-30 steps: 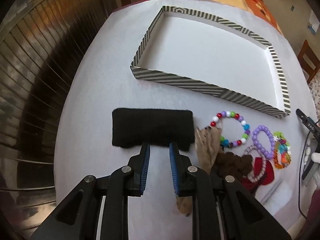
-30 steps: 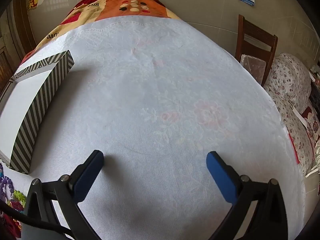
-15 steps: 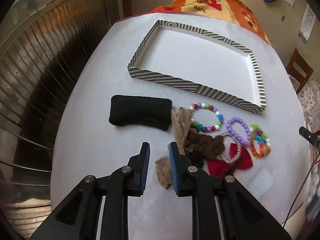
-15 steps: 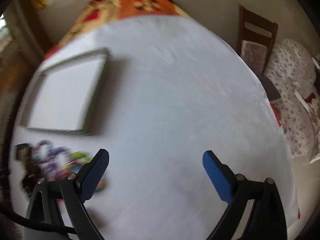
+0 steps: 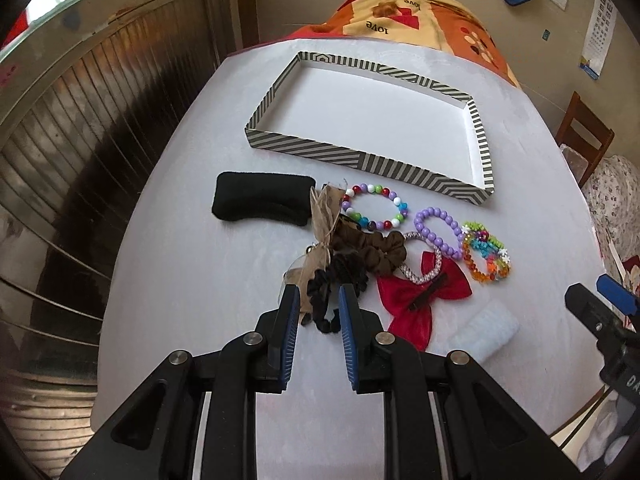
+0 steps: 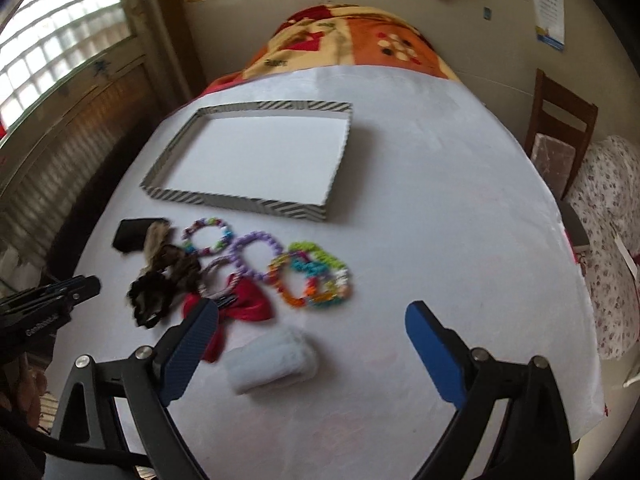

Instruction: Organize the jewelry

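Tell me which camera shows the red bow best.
The left wrist view: the red bow is sharp there, with its dark clip visible, lying beside the brown scrunchie. In the right wrist view the bow is blurred and partly hidden behind that gripper's finger.

We see soft daylight from the window (image 6: pixel 60 44) at upper left; the left view is sharp, the right motion-blurred, both bending and darkening at the edges.

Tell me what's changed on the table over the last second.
Both grippers pulled back and up: the left gripper, fingers narrowly apart and empty, left the black pad; the right gripper, wide open, swung toward the jewelry. The striped tray, beaded bracelets and red bow stayed put.
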A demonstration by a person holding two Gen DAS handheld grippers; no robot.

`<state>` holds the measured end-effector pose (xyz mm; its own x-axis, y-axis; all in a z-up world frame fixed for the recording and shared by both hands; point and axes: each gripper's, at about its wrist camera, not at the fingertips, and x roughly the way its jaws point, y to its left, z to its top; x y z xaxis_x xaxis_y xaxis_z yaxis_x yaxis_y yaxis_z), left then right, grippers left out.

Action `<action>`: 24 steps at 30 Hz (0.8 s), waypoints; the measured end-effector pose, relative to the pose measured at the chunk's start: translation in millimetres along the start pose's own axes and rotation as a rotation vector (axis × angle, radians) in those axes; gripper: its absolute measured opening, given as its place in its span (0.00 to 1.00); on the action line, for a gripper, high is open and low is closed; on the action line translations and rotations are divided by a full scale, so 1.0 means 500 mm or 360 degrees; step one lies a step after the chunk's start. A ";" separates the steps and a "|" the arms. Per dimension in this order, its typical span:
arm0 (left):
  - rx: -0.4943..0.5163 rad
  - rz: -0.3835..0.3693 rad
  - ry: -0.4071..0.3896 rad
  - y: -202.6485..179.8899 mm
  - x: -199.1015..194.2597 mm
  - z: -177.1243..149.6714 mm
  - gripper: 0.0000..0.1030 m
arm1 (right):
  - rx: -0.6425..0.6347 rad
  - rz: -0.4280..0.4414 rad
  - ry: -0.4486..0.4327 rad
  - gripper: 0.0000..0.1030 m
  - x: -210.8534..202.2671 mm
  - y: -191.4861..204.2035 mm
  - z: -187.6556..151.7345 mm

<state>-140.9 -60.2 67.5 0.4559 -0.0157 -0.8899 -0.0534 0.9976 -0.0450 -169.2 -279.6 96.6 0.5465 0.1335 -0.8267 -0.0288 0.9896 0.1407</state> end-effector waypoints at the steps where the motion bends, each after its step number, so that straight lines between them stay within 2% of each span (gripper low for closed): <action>1: 0.0000 0.0005 -0.0003 0.000 -0.003 -0.004 0.10 | -0.0011 0.0009 -0.0001 0.95 -0.003 0.008 -0.004; 11: -0.0024 0.0042 -0.0023 0.008 -0.025 -0.029 0.10 | -0.0100 0.0043 -0.0004 0.95 -0.022 0.057 -0.011; 16: -0.0045 0.0056 -0.0029 0.015 -0.031 -0.033 0.10 | -0.0114 0.0089 0.0008 0.95 -0.023 0.068 -0.014; 24: -0.0051 0.0065 -0.0022 0.017 -0.027 -0.035 0.10 | -0.0118 0.0079 0.0020 0.95 -0.018 0.072 -0.016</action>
<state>-163.2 -52.5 71.3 0.4647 0.0263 -0.8851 -0.1005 0.9947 -0.0233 -181.9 -244.9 104.9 0.5324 0.1824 -0.8266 -0.1175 0.9830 0.1412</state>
